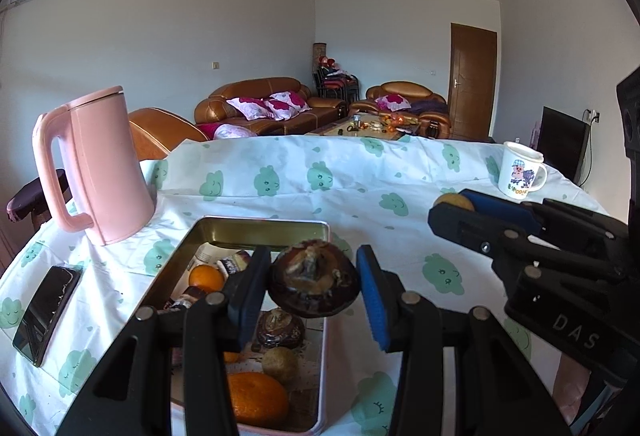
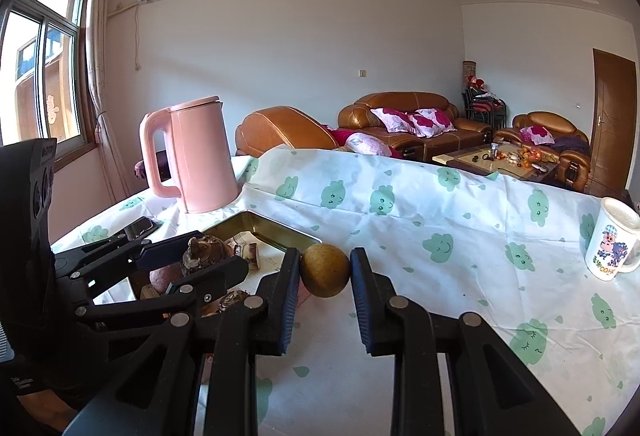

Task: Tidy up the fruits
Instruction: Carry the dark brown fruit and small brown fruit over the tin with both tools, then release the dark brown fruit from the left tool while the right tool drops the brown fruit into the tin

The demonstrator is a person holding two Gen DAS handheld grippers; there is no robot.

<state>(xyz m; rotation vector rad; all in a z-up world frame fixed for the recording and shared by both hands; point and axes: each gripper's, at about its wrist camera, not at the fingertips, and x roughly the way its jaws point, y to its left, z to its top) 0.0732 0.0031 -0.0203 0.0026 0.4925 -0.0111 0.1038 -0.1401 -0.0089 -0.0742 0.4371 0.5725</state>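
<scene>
Between the blue pads of the left gripper [image 1: 312,290] sits a dark brown, wrinkled fruit [image 1: 313,279] with a dried crown. It is clamped, though a sliver of gap shows at the right pad, and it hangs above the open gold-lined tin [image 1: 256,226]. Slightly further on, the right gripper [image 2: 325,272] pinches a small round tan fruit [image 2: 325,270], matte and rough-skinned, over the cloud-print tablecloth [image 2: 460,204].

I'd worry the lumpy dark fruit could twist loose — its uneven shell gives the flat pads little purchase — and drop onto the glossy oranges [image 1: 256,398] below. The round one might roll out if squeezed off-centre.

Beyond stand a smooth pink kettle [image 1: 100,168] and a cartoon mug [image 2: 612,246].
</scene>
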